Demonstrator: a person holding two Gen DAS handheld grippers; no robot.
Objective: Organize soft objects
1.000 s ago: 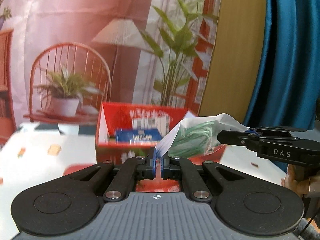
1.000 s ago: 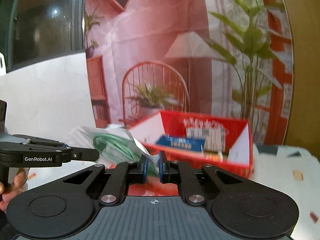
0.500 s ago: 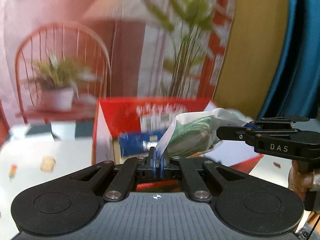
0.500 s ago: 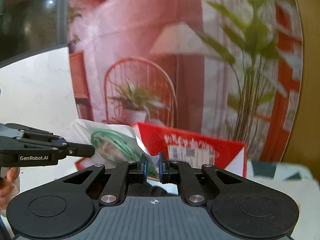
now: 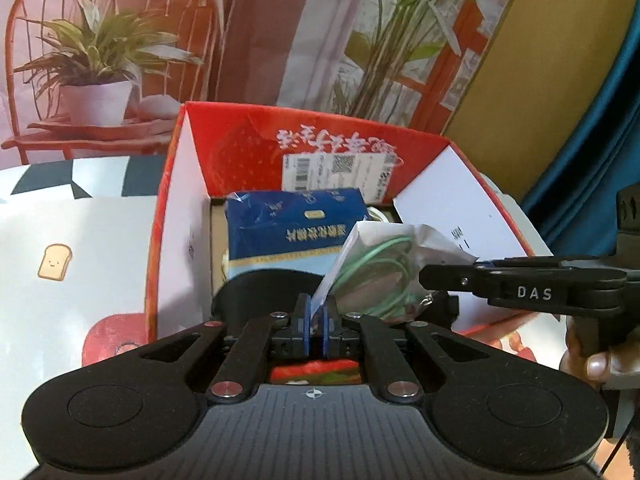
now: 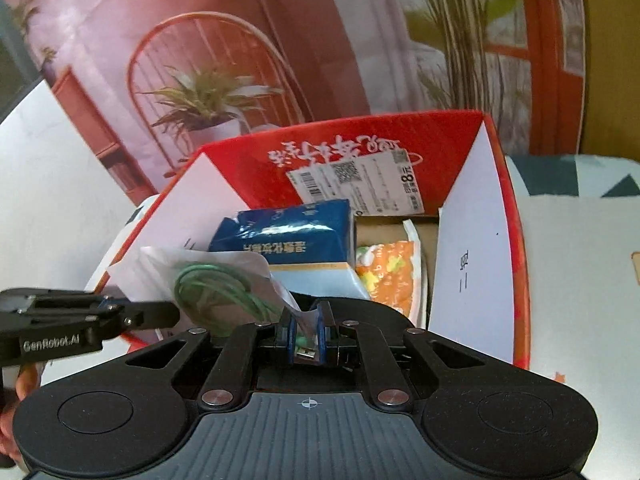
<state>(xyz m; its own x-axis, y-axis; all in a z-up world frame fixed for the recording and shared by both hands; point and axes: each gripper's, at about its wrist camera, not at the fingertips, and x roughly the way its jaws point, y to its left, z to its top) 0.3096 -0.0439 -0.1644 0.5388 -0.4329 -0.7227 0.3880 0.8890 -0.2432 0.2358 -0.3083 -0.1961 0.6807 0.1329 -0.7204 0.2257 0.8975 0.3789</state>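
Step in hand, by the look of it: carrying a clear bag [image 5: 384, 276] of coiled green cord to the red box [image 5: 452, 184], both grippers sharing the load.

Left gripper [image 5: 315, 322] pinching one corner of the bag, blue pads pressed together on the film. Right gripper [image 6: 306, 334] pinching the opposite corner, clamped tight.

Bag held in the air over the near edge of the box, slack and crinkled between the two grips, cord looped loosely inside.

Box already holding a blue tissue pack [image 6: 292, 240] and an orange packet [image 6: 390, 276].

Next move likely calls for lowering over free space beside the pack, then releasing both corners together.
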